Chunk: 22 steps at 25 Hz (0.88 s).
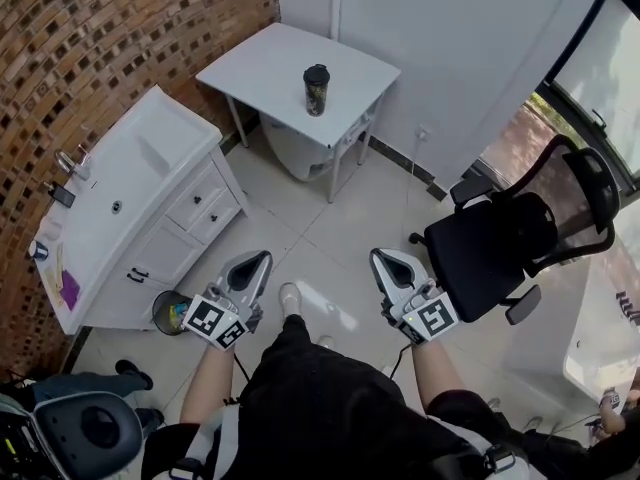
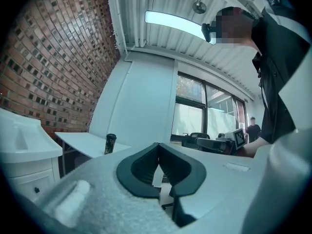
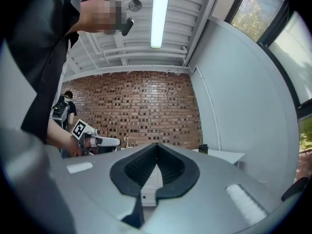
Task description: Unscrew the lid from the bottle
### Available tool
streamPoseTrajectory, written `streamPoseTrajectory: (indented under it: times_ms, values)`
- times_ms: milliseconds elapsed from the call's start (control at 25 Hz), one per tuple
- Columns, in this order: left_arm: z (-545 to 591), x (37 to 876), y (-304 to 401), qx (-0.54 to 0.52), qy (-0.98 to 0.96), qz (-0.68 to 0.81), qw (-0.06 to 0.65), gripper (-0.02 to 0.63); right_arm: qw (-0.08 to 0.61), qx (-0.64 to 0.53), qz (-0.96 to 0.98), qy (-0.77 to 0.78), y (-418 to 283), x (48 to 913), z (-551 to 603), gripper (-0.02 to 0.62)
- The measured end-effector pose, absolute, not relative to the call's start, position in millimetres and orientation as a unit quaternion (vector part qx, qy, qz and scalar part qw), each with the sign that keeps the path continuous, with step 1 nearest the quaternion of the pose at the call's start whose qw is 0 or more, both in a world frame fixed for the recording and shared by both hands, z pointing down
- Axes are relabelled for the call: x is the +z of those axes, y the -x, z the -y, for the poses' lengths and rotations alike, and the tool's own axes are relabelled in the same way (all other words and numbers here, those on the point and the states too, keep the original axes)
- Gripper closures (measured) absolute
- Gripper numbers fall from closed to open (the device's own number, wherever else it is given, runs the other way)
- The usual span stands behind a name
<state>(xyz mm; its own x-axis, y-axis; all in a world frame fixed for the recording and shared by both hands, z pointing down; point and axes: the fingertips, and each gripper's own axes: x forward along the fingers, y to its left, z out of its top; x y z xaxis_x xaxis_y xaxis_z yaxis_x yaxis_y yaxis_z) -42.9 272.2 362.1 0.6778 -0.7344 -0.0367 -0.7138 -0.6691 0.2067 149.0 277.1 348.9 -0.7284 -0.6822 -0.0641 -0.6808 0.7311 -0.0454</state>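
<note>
A dark bottle (image 1: 316, 89) with a black lid stands upright near the middle of a small white table (image 1: 260, 63) against the far wall. It also shows small and far off in the left gripper view as the bottle (image 2: 110, 144), and in the right gripper view as the bottle (image 3: 203, 148). My left gripper (image 1: 262, 257) and right gripper (image 1: 378, 256) are held side by side over the tiled floor, well short of the table. Both point level towards it. In the close views the left gripper (image 2: 159, 144) and right gripper (image 3: 156, 144) have jaws pressed together with nothing between them.
A white sink cabinet (image 1: 130, 188) with drawers lines the brick wall on the left, with a small waste bin (image 1: 172, 311) at its foot. A black office chair (image 1: 500, 238) stands to the right. Another person (image 1: 70, 388) crouches at the lower left.
</note>
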Motion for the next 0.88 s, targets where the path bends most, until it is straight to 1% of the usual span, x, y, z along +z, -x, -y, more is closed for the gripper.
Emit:
streamPoseTrajectory:
  times_ms: [360, 880]
  values:
    - [-166.1, 340.2, 24.4, -0.083, -0.935, 0.34, 0.064, 0.603, 0.044, 0.013, -0.906, 0.421, -157.6, 333.5, -197.3, 0.591]
    - [-54.0, 345.8, 75.3, -0.079, -0.941, 0.321, 0.066, 0.603, 0.037, 0.025, -0.894, 0.446, -110.9, 326.6, -92.2, 0.591]
